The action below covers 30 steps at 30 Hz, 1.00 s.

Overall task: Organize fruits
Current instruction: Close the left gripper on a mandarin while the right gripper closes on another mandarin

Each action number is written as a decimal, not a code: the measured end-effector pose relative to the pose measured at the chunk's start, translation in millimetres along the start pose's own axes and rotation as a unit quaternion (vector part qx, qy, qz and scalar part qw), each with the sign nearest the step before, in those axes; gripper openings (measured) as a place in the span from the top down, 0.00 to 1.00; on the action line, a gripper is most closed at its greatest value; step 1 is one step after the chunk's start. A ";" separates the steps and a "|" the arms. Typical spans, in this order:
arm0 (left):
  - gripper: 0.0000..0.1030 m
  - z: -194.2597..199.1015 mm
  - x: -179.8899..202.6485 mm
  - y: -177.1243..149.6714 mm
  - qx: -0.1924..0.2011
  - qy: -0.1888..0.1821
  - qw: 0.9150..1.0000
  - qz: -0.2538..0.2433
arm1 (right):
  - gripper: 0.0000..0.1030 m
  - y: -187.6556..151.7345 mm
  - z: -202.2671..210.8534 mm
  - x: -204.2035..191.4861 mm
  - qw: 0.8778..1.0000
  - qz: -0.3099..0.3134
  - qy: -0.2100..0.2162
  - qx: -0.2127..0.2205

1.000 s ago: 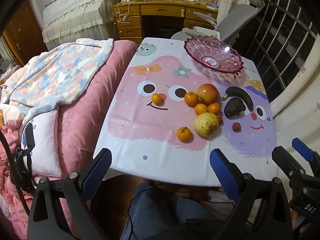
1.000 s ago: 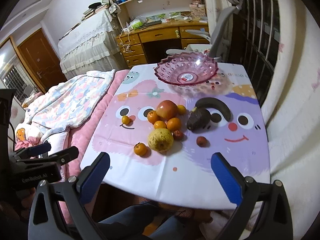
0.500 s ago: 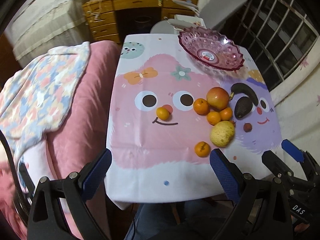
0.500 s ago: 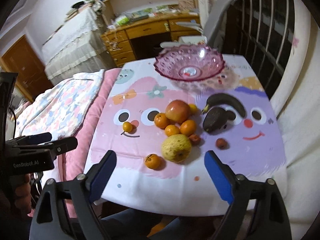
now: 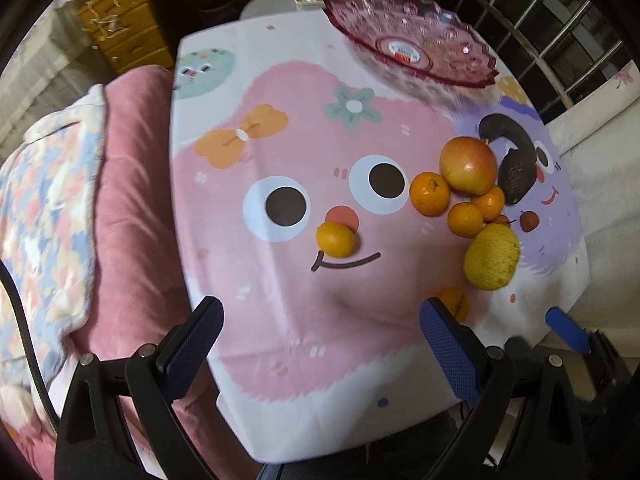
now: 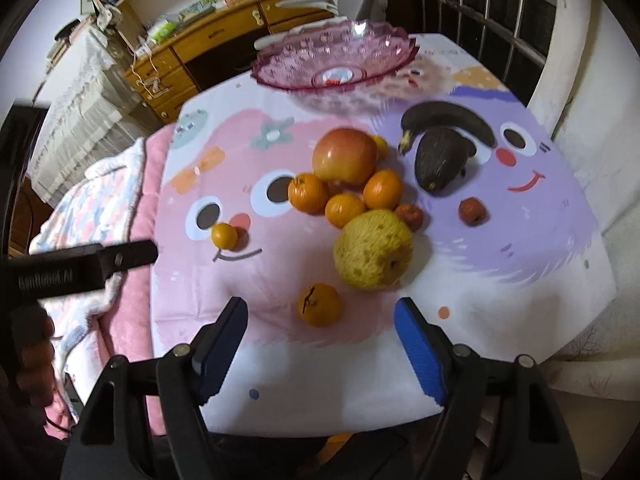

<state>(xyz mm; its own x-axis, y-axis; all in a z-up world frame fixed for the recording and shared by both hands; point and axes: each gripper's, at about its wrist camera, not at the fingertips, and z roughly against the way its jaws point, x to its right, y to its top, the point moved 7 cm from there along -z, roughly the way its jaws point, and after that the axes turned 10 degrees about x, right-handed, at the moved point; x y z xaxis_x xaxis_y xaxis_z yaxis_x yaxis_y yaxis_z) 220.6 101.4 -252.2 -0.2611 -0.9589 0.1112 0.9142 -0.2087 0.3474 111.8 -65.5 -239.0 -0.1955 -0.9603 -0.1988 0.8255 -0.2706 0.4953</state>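
Hovering over the near end of the table, the right gripper has its jaws apart and has just been narrowing them; nothing is between the pads, and the lone tangerine lies just ahead of them. That fruit sits on the near side of the pear, a little apart from it. Beyond the pear are three more tangerines and the apple, packed touching; the avocado and black banana lie past the pear to its right, and the bowl stands empty at the far end, well beyond the pear. One small tangerine sits alone, well left of the pear.

The left gripper hangs with jaws wide, empty.

I'd judge the lone tangerine light, round and slightly soft, with a loose skin: a gentle squeeze across its widest middle should hold it, while a grip high on the curve could let it roll off. The blackened banana looks mushy, best taken mid-length and lightly.
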 end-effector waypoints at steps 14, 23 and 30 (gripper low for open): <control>0.20 -91.3 5.5 5.7 -0.022 -0.062 0.998 -0.010 | 0.45 -43.1 -69.3 -8.6 0.997 0.039 -0.047 -0.038; 0.44 -115.6 6.5 5.3 -0.039 -0.065 0.997 -0.013 | 0.53 -49.4 -85.8 -13.1 0.995 0.072 -0.065 -0.026; 0.66 -115.8 6.6 10.8 -0.031 -0.082 0.996 -0.010 | 0.61 -41.8 -94.3 -14.0 0.994 0.083 -0.074 -0.013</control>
<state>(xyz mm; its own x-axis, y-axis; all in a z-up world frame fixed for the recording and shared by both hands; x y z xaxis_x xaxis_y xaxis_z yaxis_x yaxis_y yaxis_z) 264.6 70.6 -355.6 -0.3218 -0.9111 0.2578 0.9246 -0.2437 0.2927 129.9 -34.5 -336.7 -0.1295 -0.9915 0.0115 0.8663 -0.1075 0.4878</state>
